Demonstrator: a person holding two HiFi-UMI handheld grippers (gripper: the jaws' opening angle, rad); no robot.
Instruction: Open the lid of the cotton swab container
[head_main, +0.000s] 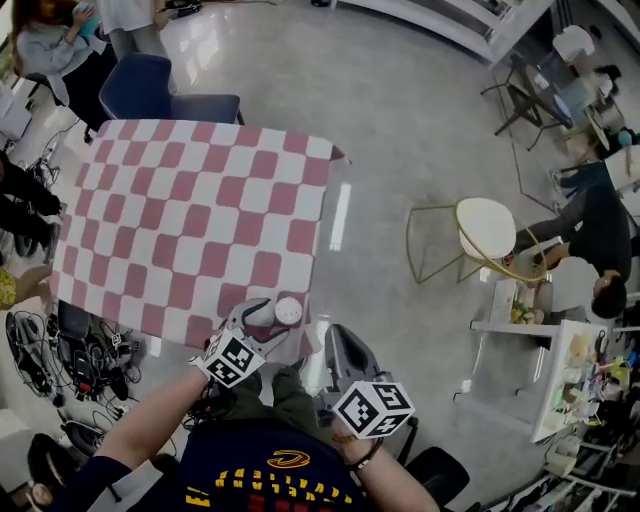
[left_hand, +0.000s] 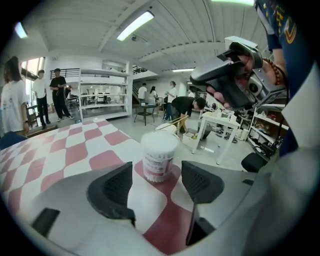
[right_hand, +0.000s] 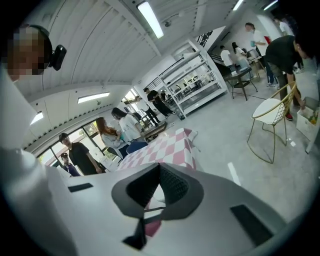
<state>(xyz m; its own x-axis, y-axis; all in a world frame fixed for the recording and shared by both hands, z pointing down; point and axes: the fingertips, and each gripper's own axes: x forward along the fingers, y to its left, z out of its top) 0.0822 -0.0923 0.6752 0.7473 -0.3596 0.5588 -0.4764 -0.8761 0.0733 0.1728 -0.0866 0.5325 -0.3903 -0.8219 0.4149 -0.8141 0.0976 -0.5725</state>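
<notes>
The cotton swab container (head_main: 288, 311) is a small white round tub with its lid on. It stands upright on the pink-and-white checked tablecloth (head_main: 190, 220), close to the table's near right corner. My left gripper (head_main: 262, 314) is open right beside it. In the left gripper view the container (left_hand: 159, 150) stands just beyond the tips of the left gripper (left_hand: 157, 175), centred in the gap and untouched by the pads (left_hand: 114, 189). My right gripper (head_main: 338, 345) hovers off the table's near edge, shut and empty; its right gripper (right_hand: 159, 170) view shows the jaws pressed together.
A blue chair (head_main: 165, 90) stands at the table's far side. A gold-framed chair with a white seat (head_main: 485, 228) is on the floor to the right. Cables and gear (head_main: 60, 350) lie left of the table. Several people stand around the room.
</notes>
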